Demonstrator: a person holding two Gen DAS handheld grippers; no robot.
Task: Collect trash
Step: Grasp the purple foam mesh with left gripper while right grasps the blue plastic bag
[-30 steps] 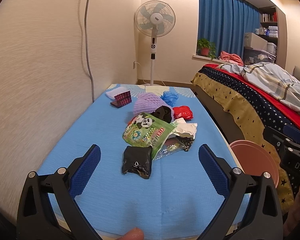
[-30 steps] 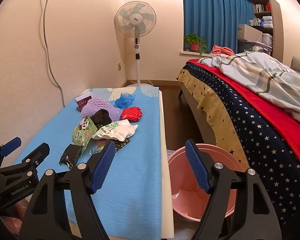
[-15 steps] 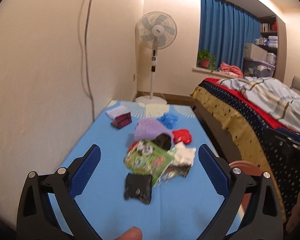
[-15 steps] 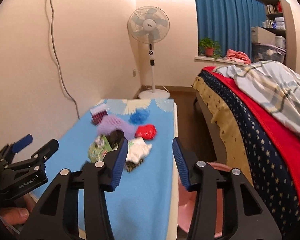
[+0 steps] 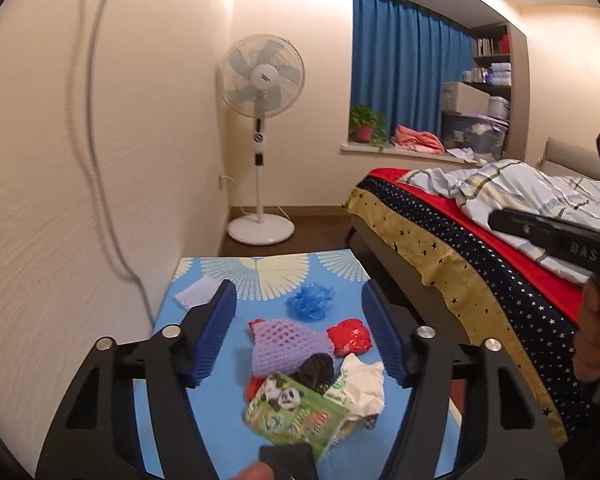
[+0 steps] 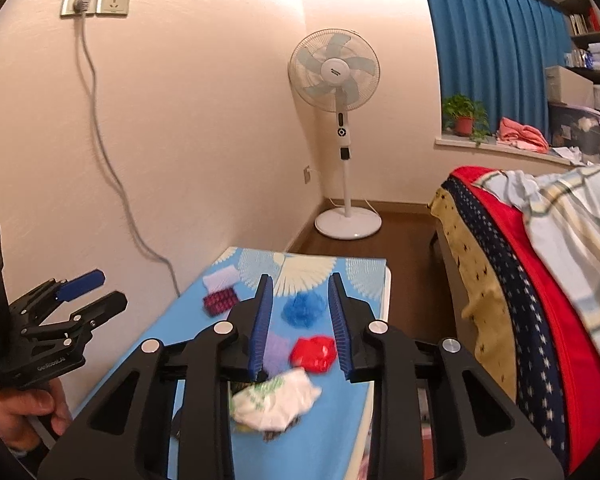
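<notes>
Trash lies in a heap on the blue table: a purple foam net, a red wrapper, a blue plastic wad, a green panda packet, a white crumpled bag and a black wrapper. My left gripper is open and empty above the heap. My right gripper is open with a narrower gap, empty, above the red wrapper and white bag. The left gripper also shows in the right wrist view.
A wall runs along the table's left side with a hanging cable. A standing fan is beyond the table's far end. A bed lies to the right across a narrow gap. A maroon packet and white foam piece lie far left.
Both grippers have tilted upward, so the table sits lower in view. Both grippers' jaws have narrowed. The pink bin has left both views.
</notes>
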